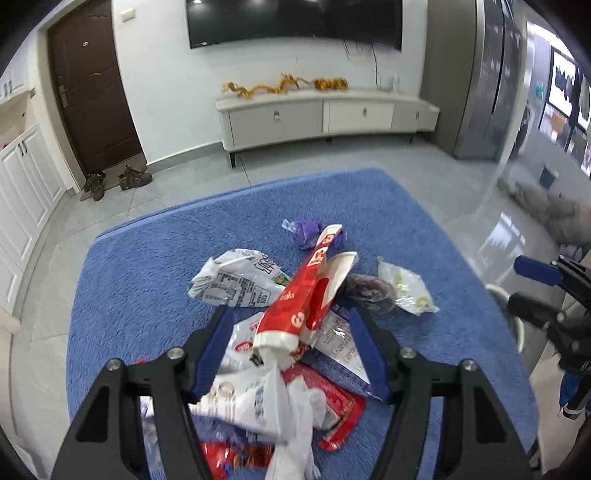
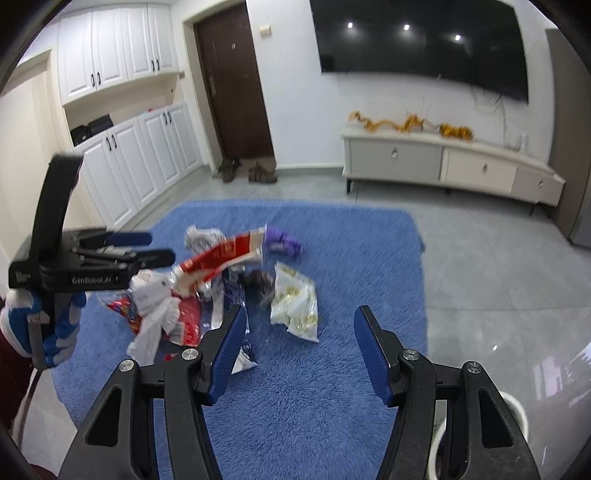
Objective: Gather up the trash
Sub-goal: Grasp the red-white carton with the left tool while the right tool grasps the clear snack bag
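A heap of trash lies on a blue rug (image 1: pixel 140 266): a red and white carton (image 1: pixel 306 295), a grey printed bag (image 1: pixel 236 284), a purple wrapper (image 1: pixel 306 232), a clear bag with yellow bits (image 1: pixel 406 291), white tissue (image 1: pixel 291 417) and red wrappers (image 1: pixel 340 413). My left gripper (image 1: pixel 291 332) is open, its jaws on either side of the carton's near end above the heap. My right gripper (image 2: pixel 299 343) is open and empty over bare rug (image 2: pixel 314 398), to the right of the heap. The clear bag (image 2: pixel 295 302) and the carton (image 2: pixel 221 258) show there too.
A white TV cabinet (image 1: pixel 325 114) stands against the far wall under a TV (image 1: pixel 295 22). A brown door (image 1: pixel 92 92) with shoes (image 1: pixel 114 181) is at left, by white cupboards (image 2: pixel 122 147). A white bin rim (image 2: pixel 517 410) shows at lower right on grey tiles.
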`<action>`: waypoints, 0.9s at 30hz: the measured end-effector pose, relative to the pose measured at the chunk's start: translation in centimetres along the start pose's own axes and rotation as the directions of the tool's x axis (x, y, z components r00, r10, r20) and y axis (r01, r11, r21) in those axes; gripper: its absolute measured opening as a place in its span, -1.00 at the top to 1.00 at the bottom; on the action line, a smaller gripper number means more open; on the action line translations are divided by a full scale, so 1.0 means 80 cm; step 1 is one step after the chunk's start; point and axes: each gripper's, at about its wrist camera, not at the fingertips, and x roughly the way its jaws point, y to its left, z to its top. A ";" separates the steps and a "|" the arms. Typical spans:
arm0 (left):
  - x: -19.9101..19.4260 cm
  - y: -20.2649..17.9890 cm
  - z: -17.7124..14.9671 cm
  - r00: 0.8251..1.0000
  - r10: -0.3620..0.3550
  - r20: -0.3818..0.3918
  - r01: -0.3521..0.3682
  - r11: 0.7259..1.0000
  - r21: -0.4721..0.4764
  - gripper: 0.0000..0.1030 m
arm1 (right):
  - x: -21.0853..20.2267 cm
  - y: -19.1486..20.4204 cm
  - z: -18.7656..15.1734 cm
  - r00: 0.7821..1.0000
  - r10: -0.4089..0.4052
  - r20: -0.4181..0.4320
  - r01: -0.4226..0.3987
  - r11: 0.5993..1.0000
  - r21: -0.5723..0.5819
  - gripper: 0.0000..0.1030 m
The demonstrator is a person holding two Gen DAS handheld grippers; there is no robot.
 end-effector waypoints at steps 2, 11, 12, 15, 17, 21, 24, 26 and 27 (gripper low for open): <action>0.020 -0.003 0.006 0.999 0.012 -0.031 -0.012 1.000 0.016 -0.09 | 0.021 -0.001 -0.005 0.999 0.013 -0.033 -0.013 1.000 -0.005 -0.16; 0.070 0.004 0.016 0.993 0.009 -0.116 -0.008 1.000 0.010 0.12 | 0.108 -0.014 0.000 0.991 0.088 -0.105 -0.083 0.995 0.049 -0.16; 0.074 0.005 0.016 0.992 0.002 -0.125 -0.002 1.000 0.002 0.16 | 0.116 -0.018 0.002 0.989 0.099 -0.108 -0.092 0.994 0.065 -0.16; 0.082 0.010 0.015 0.990 -0.019 -0.137 0.017 1.000 -0.017 0.20 | 0.133 -0.028 0.003 0.986 0.117 -0.120 -0.105 0.989 0.099 -0.16; 0.085 0.012 0.018 0.990 -0.030 -0.140 0.027 0.999 -0.025 0.26 | 0.146 -0.034 0.001 0.982 0.133 -0.135 -0.117 0.986 0.120 -0.14; 0.088 0.012 0.019 0.988 -0.055 -0.146 0.050 0.998 -0.040 0.44 | 0.162 -0.038 -0.006 0.974 0.160 -0.158 -0.139 0.981 0.138 0.03; 0.092 0.014 0.015 0.985 -0.064 -0.159 0.056 0.997 -0.052 0.83 | 0.161 -0.039 -0.009 0.974 0.180 -0.140 -0.160 0.977 0.141 0.41; 0.095 0.016 0.011 0.985 -0.071 -0.155 0.061 0.996 -0.069 0.84 | 0.158 -0.039 -0.011 0.974 0.180 -0.134 -0.161 0.977 0.138 0.56; 0.093 0.015 0.008 0.986 -0.072 -0.149 0.062 0.995 -0.073 0.84 | 0.155 -0.039 -0.014 0.974 0.183 -0.131 -0.165 0.977 0.137 0.59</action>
